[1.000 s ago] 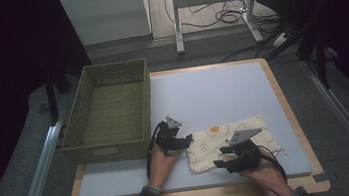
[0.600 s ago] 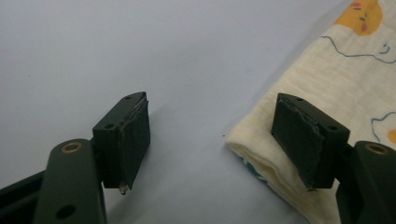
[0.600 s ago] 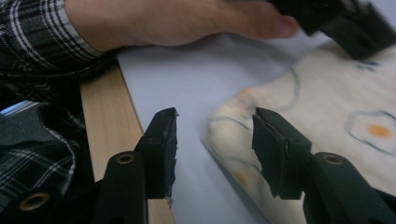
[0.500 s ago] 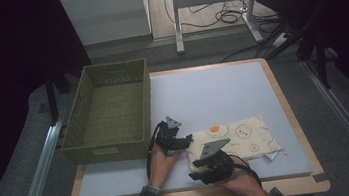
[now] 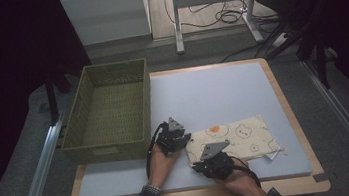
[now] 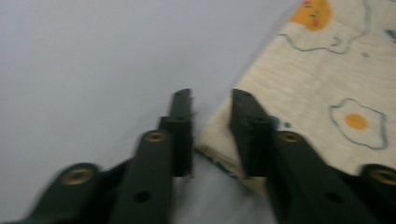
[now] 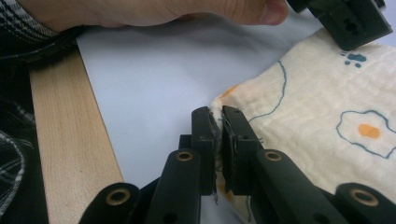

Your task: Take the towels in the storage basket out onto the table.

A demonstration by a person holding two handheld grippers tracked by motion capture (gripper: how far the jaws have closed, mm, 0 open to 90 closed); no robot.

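Observation:
A cream cloth (image 5: 235,138) printed with fried eggs and bears lies flat on the blue-grey mat (image 5: 212,93). My left gripper (image 5: 183,138) sits at the cloth's far-left corner. In the left gripper view its jaws (image 6: 211,95) have just been closing and still show a gap, with the corner of the cloth (image 6: 327,79) lying between them. My right gripper (image 5: 195,164) is at the near-left corner. In the right gripper view its jaws (image 7: 218,112) have just closed and pinch the edge of the cloth (image 7: 327,93).
An empty olive woven basket (image 5: 108,147) stands left of the hands on the mat. The table's wooden front edge (image 7: 60,140) runs close beside my right gripper. The left hand (image 7: 163,11) and left gripper (image 7: 348,18) lie just beyond the pinched corner.
My right hand has slid left along the cloth's near edge to its left corner and its jaws have shut there. The cloth now lies flatter. The left hand has stayed put.

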